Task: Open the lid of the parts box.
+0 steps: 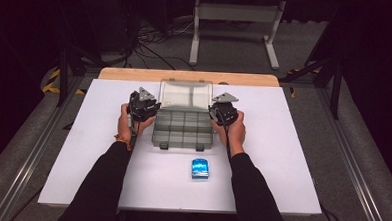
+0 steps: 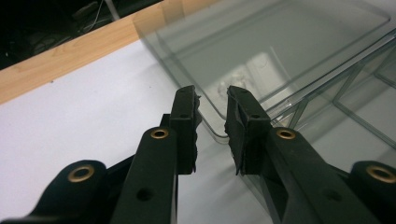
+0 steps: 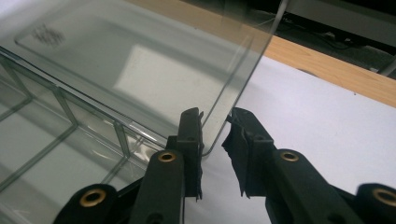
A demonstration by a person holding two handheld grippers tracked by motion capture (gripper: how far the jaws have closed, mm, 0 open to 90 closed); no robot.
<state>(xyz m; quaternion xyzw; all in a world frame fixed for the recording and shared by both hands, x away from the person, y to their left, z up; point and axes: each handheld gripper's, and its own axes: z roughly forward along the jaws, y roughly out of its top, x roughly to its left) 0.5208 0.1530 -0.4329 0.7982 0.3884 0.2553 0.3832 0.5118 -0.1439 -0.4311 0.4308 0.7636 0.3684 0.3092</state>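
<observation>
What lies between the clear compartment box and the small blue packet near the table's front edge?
In the high view, only bare white tabletop lies between the clear plastic compartment box and the small blue packet.

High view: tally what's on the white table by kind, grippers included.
Clear compartment box, lid open: 1
Blue packet: 1
Grippers: 2, the left gripper and the right gripper, one at each side of the box
Total: 4
</observation>
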